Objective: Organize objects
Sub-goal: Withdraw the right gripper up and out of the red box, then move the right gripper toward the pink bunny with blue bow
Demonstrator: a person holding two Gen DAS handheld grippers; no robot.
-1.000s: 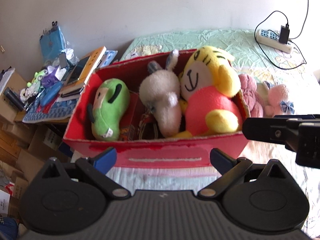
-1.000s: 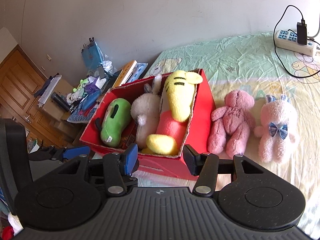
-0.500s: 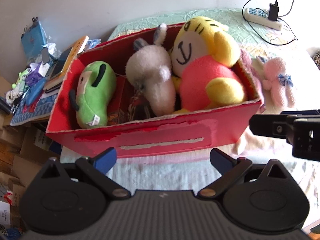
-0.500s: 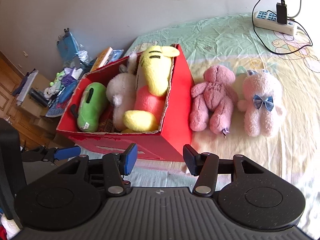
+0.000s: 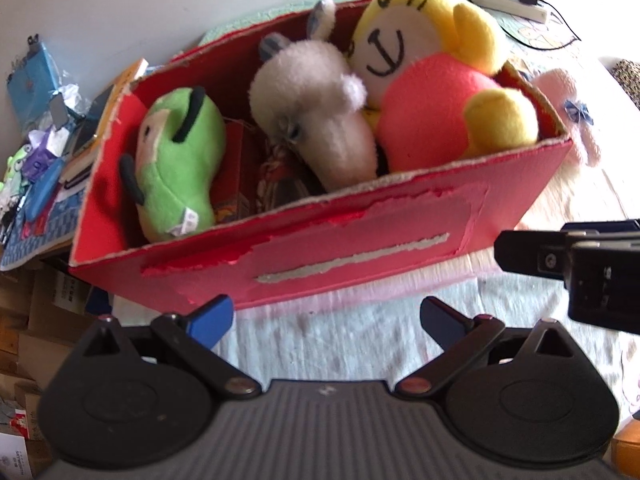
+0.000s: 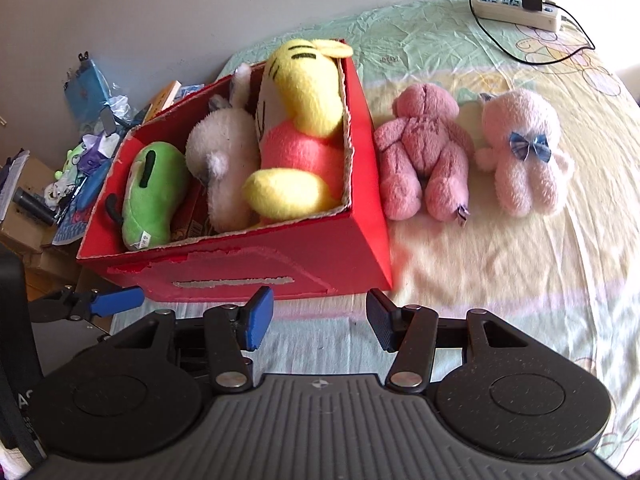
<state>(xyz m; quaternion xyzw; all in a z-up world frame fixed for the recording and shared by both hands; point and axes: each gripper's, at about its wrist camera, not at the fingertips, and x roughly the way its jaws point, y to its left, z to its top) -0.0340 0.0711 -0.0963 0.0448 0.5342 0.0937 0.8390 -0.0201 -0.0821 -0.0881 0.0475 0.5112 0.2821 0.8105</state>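
Hovering low before the red box (image 6: 256, 256) on the bed (image 6: 500, 264), both grippers are empty: left gripper (image 5: 326, 314) fingers wide, right gripper (image 6: 320, 320) fingers half-spread. Two pink bears (image 6: 424, 156) lie just beside the box. It looks nearly full; forcing another toy in could topple the yellow tiger (image 6: 300, 136).

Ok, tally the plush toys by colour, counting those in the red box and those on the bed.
Green: 1, green plush
White: 1, white plush
Yellow and red: 1, tiger plush
Dark pink: 1, dark pink bear
Light pink: 1, light pink bear
Total: 5
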